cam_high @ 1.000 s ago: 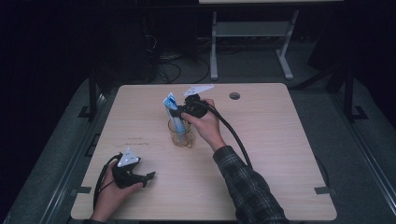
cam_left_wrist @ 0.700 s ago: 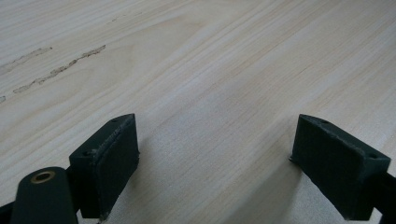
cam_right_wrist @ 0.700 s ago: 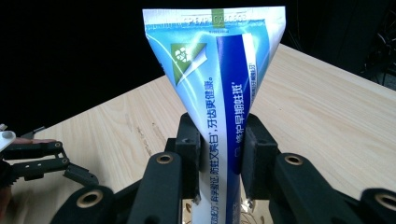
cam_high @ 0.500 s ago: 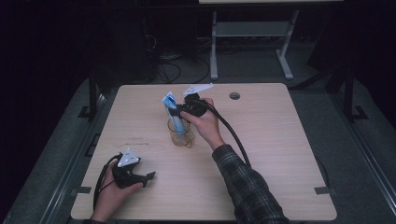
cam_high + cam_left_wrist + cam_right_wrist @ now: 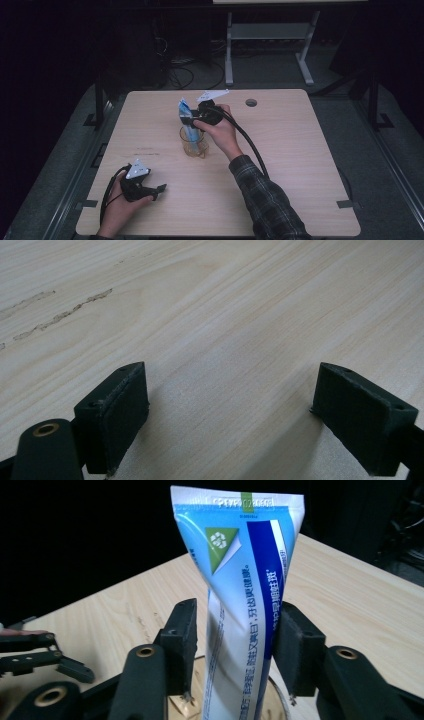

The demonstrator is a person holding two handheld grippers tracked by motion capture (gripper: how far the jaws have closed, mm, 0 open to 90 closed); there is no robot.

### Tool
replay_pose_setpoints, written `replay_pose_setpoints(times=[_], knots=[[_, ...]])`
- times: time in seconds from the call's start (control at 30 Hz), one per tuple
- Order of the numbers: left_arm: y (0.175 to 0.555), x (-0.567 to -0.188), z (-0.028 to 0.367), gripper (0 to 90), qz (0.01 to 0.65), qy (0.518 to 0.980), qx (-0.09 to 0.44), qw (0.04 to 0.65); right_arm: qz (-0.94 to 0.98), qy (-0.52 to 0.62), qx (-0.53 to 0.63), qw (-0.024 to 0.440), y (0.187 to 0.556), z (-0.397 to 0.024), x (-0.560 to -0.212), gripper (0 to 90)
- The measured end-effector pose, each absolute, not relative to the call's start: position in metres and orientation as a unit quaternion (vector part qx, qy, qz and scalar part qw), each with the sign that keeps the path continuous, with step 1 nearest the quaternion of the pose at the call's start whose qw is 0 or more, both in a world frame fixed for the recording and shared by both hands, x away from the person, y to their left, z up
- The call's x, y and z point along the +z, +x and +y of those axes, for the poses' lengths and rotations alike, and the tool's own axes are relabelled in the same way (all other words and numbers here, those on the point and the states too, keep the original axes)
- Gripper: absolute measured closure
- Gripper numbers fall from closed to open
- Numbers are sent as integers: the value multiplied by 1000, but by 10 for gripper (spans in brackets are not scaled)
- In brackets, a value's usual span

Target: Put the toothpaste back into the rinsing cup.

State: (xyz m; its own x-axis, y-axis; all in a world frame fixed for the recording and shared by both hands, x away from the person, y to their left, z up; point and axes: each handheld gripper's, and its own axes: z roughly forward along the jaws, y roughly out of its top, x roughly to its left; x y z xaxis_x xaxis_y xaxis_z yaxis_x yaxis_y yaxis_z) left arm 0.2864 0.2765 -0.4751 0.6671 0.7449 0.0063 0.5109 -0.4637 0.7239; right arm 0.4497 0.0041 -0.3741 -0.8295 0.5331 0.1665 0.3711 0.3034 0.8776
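- Two hand-held grippers on one pale wooden table (image 5: 300,165); entries run from the jaws outward.
- Right gripper (image 5: 231,635): jaws set to either side of a toothpaste tube (image 5: 245,595). The right pad lies against the tube wall; at the left pad I cannot tell contact from a slight gap. Judged a light hold on the tube's middle, not a hard squeeze.
- Toothpaste tube: blue and white, flat crimped end up, standing upright with its lower end inside a clear glass cup (image 5: 194,142) near the table's middle.
- Handling, as a judgement: light, soft-walled, glossy and likely slippery. It would dent or squirt under a hard pinch. Best taken across the flat faces at mid-body, where the jaws now sit, or nearer the stiff crimp.
- Glass cup: rigid and breakable, probably easy to tip if the tube is dragged sideways; a straight lift suits it.
- Left gripper (image 5: 145,187): jaws spread wide, holding nothing, resting low over bare wood at the near left, well apart from the cup.
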Motion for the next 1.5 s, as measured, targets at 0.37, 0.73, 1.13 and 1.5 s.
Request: replay_pose_setpoints(times=[0.37, 0.73, 1.13, 1.5], knots=[[286, -475, 276, 135, 374, 840, 163, 358, 796, 295, 521, 92, 448, -14, -370, 529], [286, -475, 276, 135, 374, 840, 163, 358, 793, 298, 522, 94, 440, -34, -367, 489], [286, -475, 276, 135, 374, 840, 164, 358, 794, 312, 514, 92, 428, -69, -366, 431], [286, -475, 276, 136, 375, 839, 164, 359, 806, 311, 493, 104, 410, -101, -370, 376]])
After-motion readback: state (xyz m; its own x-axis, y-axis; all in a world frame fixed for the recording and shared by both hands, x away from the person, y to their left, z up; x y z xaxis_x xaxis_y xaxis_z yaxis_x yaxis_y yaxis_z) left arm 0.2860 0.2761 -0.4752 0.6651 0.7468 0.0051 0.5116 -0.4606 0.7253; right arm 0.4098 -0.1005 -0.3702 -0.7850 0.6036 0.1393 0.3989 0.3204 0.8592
